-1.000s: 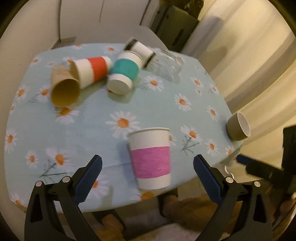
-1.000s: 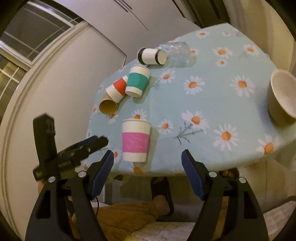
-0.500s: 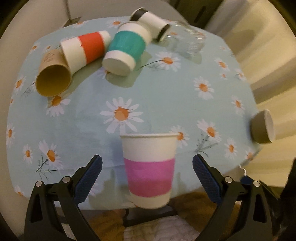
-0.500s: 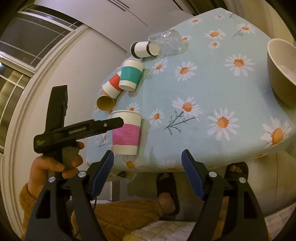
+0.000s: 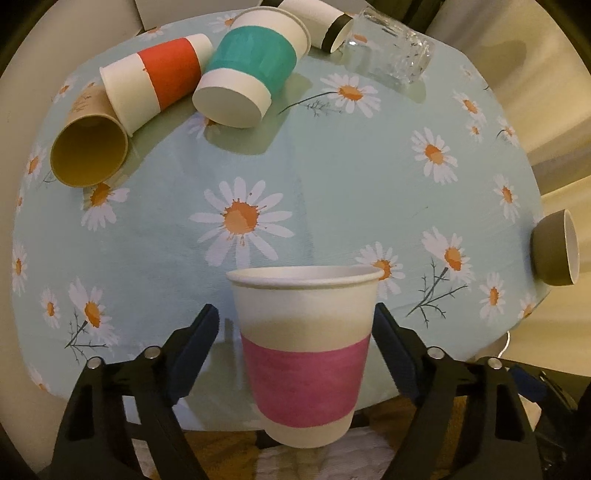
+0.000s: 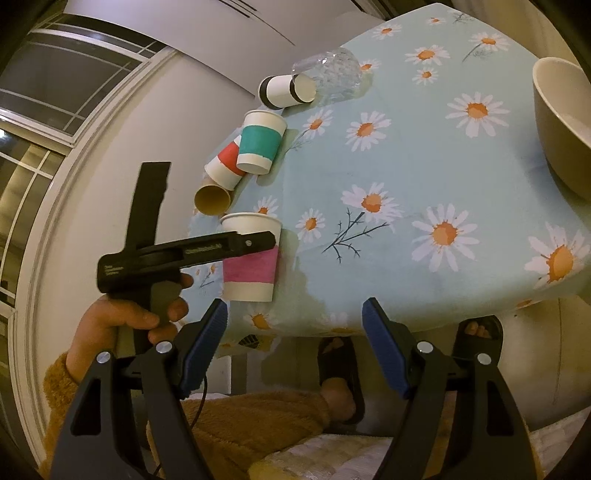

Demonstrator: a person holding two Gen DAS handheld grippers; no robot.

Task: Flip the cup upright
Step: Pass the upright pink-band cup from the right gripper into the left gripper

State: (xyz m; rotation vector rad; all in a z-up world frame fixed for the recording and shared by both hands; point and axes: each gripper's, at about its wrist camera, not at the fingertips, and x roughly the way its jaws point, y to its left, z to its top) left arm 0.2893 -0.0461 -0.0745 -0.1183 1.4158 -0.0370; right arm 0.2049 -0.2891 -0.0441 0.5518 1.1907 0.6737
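A white paper cup with a pink band stands upright at the near edge of the daisy tablecloth. My left gripper is open, its blue pads on either side of the cup with gaps showing. The same cup shows in the right wrist view, partly hidden by the left gripper's black body. My right gripper is open and empty, below the table's near edge. Teal-banded, red-banded, brown and black-banded cups lie on their sides at the far side.
A clear glass lies on its side at the far edge. A beige bowl sits at the table's right edge. The person's sandalled feet are under the table, and a hand holds the left gripper.
The left gripper has moved forward, so the pink-banded cup now stands between its open fingers. The right gripper has tilted a little; the cups on the table have not moved.
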